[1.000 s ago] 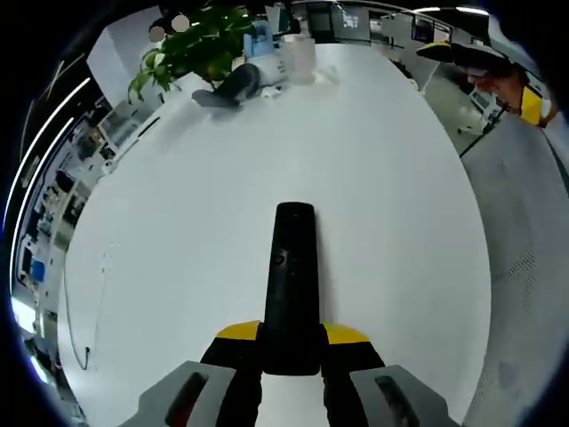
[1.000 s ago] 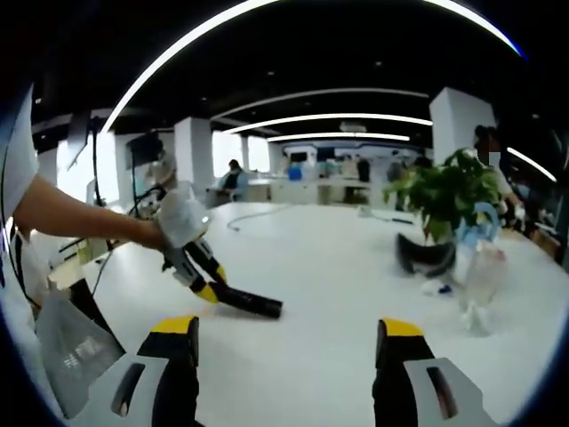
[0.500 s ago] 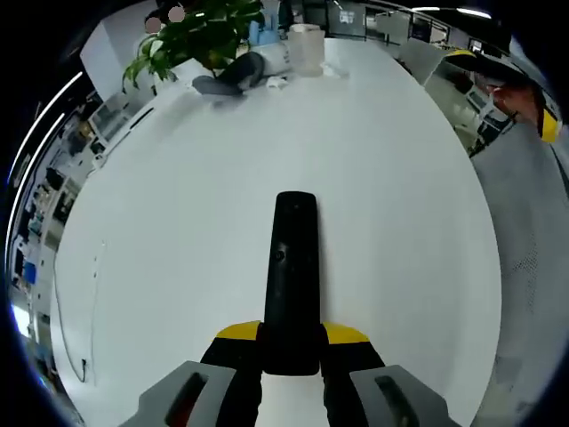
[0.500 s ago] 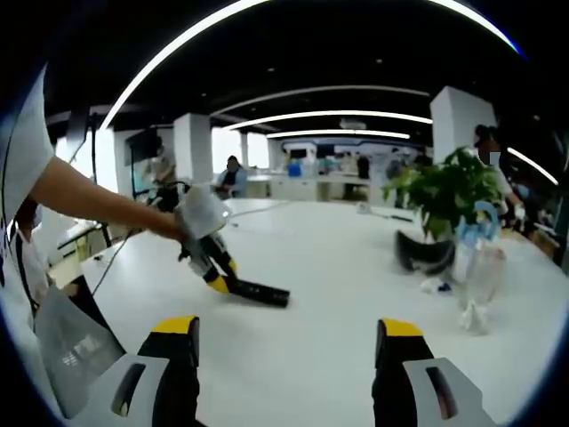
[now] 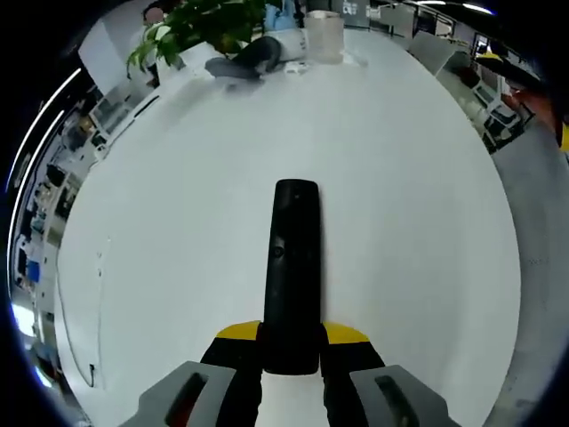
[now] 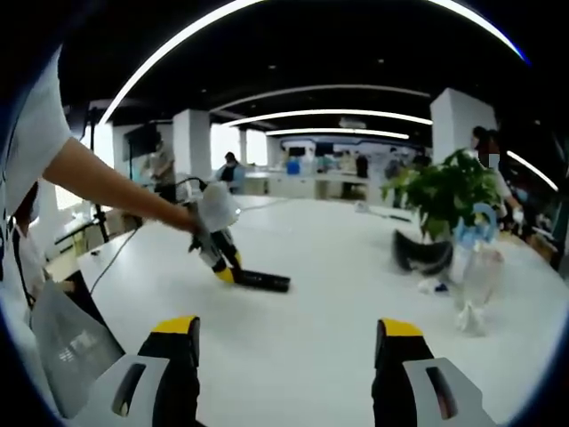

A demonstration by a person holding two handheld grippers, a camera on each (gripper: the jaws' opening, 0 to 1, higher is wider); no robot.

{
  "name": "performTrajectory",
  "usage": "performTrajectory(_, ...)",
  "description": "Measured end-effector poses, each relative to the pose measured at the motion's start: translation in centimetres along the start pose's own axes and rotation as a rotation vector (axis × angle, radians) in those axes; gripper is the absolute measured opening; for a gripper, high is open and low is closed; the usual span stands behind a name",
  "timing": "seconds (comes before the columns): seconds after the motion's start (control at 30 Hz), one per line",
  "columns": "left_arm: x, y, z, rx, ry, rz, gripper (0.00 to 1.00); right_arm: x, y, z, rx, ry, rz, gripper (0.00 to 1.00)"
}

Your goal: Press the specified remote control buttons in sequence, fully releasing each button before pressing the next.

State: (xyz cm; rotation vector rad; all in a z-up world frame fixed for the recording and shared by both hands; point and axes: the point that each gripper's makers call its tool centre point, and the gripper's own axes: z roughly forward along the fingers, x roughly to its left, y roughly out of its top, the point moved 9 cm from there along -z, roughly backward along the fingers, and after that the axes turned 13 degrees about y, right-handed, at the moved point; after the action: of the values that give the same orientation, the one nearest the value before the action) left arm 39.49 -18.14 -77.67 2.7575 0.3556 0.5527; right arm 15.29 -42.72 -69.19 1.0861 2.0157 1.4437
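Observation:
A long black remote control [image 5: 290, 267] points away from me over the white table [image 5: 178, 222], its near end clamped in my left gripper [image 5: 291, 342], which is shut on it. In the right gripper view the same remote [image 6: 261, 281] shows at the left, held by the left gripper [image 6: 222, 263] in a person's hand. My right gripper [image 6: 290, 351] hangs above the table well to the right of the remote, open, with nothing between its yellow-tipped fingers [image 6: 174, 327].
A potted green plant [image 6: 440, 194], a dark curved object [image 6: 420, 253] and a clear bottle [image 6: 476, 276] stand at the table's far side, also seen as plant [image 5: 197, 27] and clear container [image 5: 324, 36]. A thin cable [image 5: 89, 294] lies at the left. People sit in the background.
The left gripper with the remote has moved further across the table, away from the right gripper's camera. The right gripper stays open and still.

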Motion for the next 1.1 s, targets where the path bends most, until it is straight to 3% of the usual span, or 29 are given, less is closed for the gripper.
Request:
performTrajectory(0.17,0.6,0.4,0.8,0.005,0.003,-0.001,0.23,-0.1,-0.1,0.1,0.008,0.0,0.004,0.79)
performTrajectory(0.47,3.3,1.0,1.3,0.02,0.019,0.019,0.23,-0.1,-0.2,0.2,0.022,-0.001,0.006,0.79)
performTrajectory(0.63,4.3,1.0,2.0,0.054,0.018,0.057,0.23,-0.1,-0.2,0.2,0.028,-0.005,0.007,0.79)
performTrajectory(0.83,4.5,1.0,2.3,0.069,-0.017,0.017,0.24,-0.1,-0.3,0.3,0.039,-0.007,0.003,0.79)
performTrajectory(1.1,5.1,0.1,2.5,0.025,-0.074,-0.062,0.24,-0.1,-0.3,0.4,0.046,-0.008,-0.004,0.8)
